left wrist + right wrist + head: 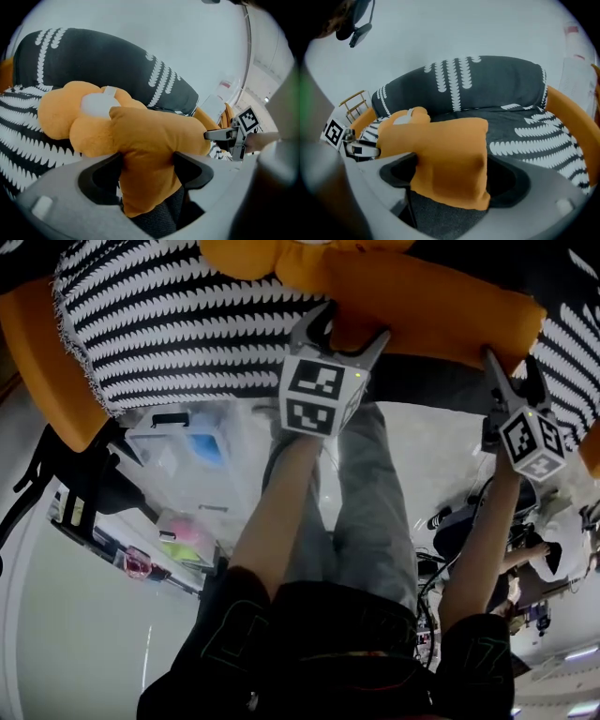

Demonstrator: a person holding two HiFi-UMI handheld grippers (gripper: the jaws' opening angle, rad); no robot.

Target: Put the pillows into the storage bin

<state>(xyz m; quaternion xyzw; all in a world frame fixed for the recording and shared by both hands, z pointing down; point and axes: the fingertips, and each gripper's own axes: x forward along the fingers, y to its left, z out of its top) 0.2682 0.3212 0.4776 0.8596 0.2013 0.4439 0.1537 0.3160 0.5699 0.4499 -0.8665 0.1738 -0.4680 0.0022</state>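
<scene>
The soft, light orange pillow (412, 306), straddled unclamped by the wide-spread left gripper (349, 329) and right gripper (511, 367), is best pinched deeply

Floor (75, 634): pale, smooth, evenly lit, with a faint sheen. Clear plastic box (187, 451) stands on it, something blue inside (contents otherwise unclear). Black stand (70, 479) just beside the box. Loose cables (427, 568) lie well apart from both. Wire rack (355, 104) stands at the far edge.
</scene>
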